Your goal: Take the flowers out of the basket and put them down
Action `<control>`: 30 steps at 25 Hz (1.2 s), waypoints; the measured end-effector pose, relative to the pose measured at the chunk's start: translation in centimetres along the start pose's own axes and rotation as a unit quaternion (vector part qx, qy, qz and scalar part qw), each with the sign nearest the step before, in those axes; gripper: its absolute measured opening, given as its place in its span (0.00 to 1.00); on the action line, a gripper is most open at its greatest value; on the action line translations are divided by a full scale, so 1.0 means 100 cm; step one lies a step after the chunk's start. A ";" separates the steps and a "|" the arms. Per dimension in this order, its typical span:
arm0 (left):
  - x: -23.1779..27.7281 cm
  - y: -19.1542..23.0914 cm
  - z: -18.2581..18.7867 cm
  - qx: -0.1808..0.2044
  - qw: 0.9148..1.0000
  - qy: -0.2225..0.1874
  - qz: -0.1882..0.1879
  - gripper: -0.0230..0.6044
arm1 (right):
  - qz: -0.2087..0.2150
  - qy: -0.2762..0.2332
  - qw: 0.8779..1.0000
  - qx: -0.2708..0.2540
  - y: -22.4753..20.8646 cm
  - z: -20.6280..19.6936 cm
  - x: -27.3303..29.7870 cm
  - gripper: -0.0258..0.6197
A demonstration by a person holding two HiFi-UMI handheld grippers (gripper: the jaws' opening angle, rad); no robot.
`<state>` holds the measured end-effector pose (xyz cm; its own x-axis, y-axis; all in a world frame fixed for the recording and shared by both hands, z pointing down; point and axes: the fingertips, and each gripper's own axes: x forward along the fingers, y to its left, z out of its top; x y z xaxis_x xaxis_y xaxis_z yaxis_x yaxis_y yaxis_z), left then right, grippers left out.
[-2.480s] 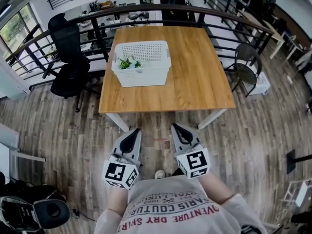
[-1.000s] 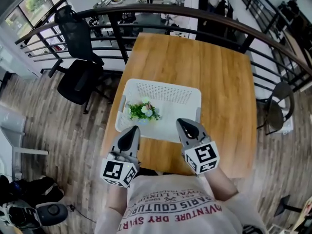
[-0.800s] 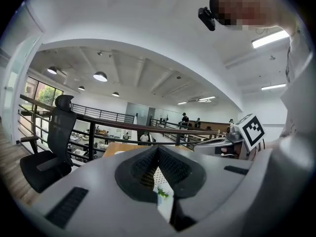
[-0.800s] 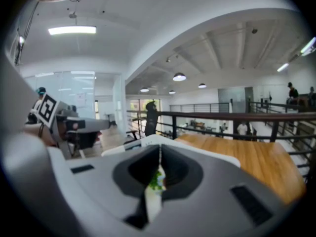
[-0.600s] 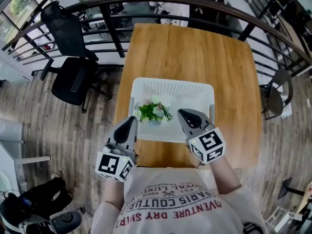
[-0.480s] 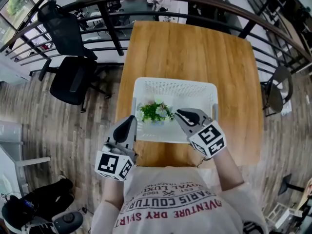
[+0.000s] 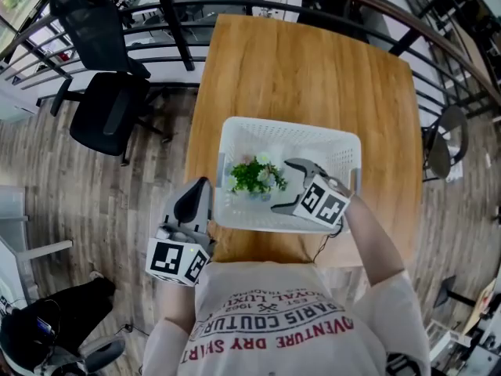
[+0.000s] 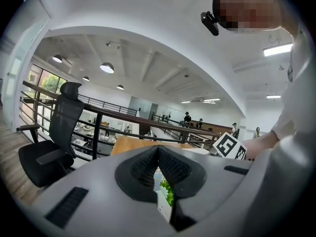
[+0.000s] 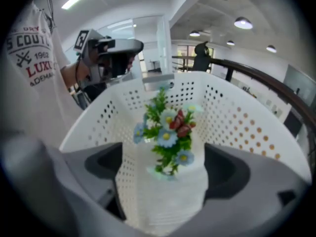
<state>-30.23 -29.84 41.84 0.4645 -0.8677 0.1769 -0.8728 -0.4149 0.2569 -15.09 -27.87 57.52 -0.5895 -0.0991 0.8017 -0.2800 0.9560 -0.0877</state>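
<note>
A small bunch of artificial flowers (image 7: 254, 175) with green leaves stands in the left part of the white perforated basket (image 7: 337, 149) on the wooden table (image 7: 313, 77). My right gripper (image 7: 279, 186) reaches into the basket from the right. Its jaws are opening and stand wide, with the flowers (image 9: 169, 132) just ahead of the tips and untouched. My left gripper (image 7: 197, 193) hangs shut outside the basket's near left corner. In the left gripper view the left gripper (image 8: 159, 154) shows closed jaws, with a sliver of the flowers (image 8: 169, 194) behind them.
The basket's walls (image 9: 247, 127) enclose the flowers closely. A black office chair (image 7: 102, 112) stands left of the table, and a dark railing (image 7: 180, 22) runs behind it. Another chair (image 7: 442, 143) is at the right. The far half of the table is bare wood.
The view closed in on the table. My right gripper swung left into the basket toward the flowers and its jaws went from shut to wide apart. The left gripper stayed low at the basket's near left.
</note>
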 end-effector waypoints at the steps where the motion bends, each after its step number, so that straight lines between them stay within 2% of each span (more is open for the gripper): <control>1: 0.000 0.003 -0.002 -0.004 1.000 0.001 0.004 0.07 | 0.003 0.008 1.000 -0.001 -0.003 -0.004 0.008 0.80; 8: 0.005 0.021 -0.011 -0.022 1.000 -0.002 0.019 0.07 | -0.002 0.041 0.999 -0.011 -0.032 -0.013 0.057 0.81; 13: 0.012 0.024 -0.023 -0.027 0.999 0.005 0.019 0.07 | 0.010 0.046 0.999 -0.017 -0.034 -0.016 0.083 0.81; 20: 0.018 0.032 -0.029 -0.001 1.000 0.011 0.023 0.07 | 0.032 0.060 0.998 -0.006 -0.034 -0.015 0.112 0.81; 24: 0.021 0.032 -0.033 -0.006 1.000 0.009 0.015 0.07 | 0.033 0.057 0.998 0.000 -0.038 -0.016 0.122 0.81; 30: 0.023 0.031 -0.032 0.000 1.000 0.011 0.001 0.07 | 0.015 0.076 0.996 -0.037 -0.047 -0.015 0.132 0.81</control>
<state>-31.36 -32.23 46.08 0.4656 -0.8625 0.1981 -0.8739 -0.4127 0.2568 -20.44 -33.28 69.41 -0.4738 -0.0333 0.8800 -0.2044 0.9761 -0.0731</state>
